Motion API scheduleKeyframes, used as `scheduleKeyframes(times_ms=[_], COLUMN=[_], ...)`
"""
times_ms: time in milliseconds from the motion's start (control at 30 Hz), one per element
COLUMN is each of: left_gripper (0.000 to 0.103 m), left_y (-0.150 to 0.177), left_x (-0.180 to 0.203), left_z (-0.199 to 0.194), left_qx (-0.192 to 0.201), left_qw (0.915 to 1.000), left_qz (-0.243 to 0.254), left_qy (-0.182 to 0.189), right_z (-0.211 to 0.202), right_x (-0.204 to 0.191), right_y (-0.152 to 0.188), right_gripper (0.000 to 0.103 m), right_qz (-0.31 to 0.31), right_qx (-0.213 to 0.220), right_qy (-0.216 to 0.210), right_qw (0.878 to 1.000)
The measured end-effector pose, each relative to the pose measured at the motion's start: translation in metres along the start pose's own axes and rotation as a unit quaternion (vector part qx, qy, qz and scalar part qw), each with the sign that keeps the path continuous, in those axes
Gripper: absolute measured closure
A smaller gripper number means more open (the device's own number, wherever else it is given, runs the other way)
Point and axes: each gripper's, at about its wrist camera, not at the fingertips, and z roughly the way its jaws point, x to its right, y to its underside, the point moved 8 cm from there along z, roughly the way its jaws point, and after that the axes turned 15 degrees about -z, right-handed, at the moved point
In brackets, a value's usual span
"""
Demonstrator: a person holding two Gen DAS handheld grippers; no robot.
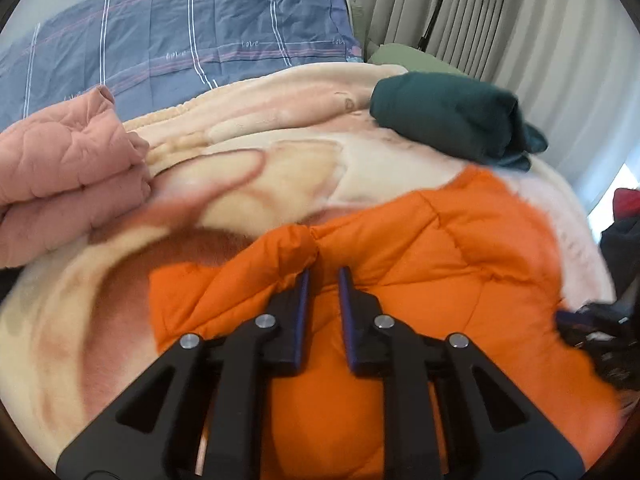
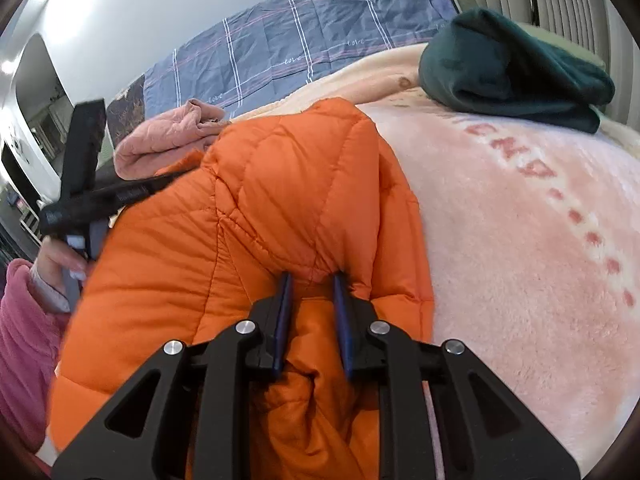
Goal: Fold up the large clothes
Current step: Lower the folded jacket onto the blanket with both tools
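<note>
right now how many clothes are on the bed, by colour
orange: 1, the jacket, held by the left gripper and the right gripper
pink: 1, the quilted piece, folded
dark green: 1, the folded garment
total: 3, all lying on the blanket
</note>
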Motion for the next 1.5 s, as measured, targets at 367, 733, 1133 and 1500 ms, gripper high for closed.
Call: scheduleKeyframes(times_ms=[367,733,1133,1500], left_gripper=[0.086,0.088,0.086,0.079], left_y=[0.003,-0.001,0.001,0.003], left_x=[-0.005,0.016,0.004,0.003], left_z=[0.004,-0.004,-0.004,-0.024], left_qx=[-0.003,-0.012,0.018,0.018], left_qw=[1.0000,0.9996,0.9993,0.9997], left_qz=[-0.007,0.023,-0.006,-0.014], left_qy=[0.004,-0.014,0.031,0.008], right_z=[-0.001,-0.066,0.069,0.079], right_x=[-0.003,-0.018,0.024,0.017], right_y=[-0.003,-0.103,-0.076,-0.072], right_gripper=[0.082,0.051,0.049,0.048], right_qz=[-0.020,-0.092,-0.063,-0.079], right_qx=[-0.012,0.003,-0.046,-0.056], right_qy=[0.010,0.007,0.045,0.052], right_qw=[1.000,0.996,0.996,0.994])
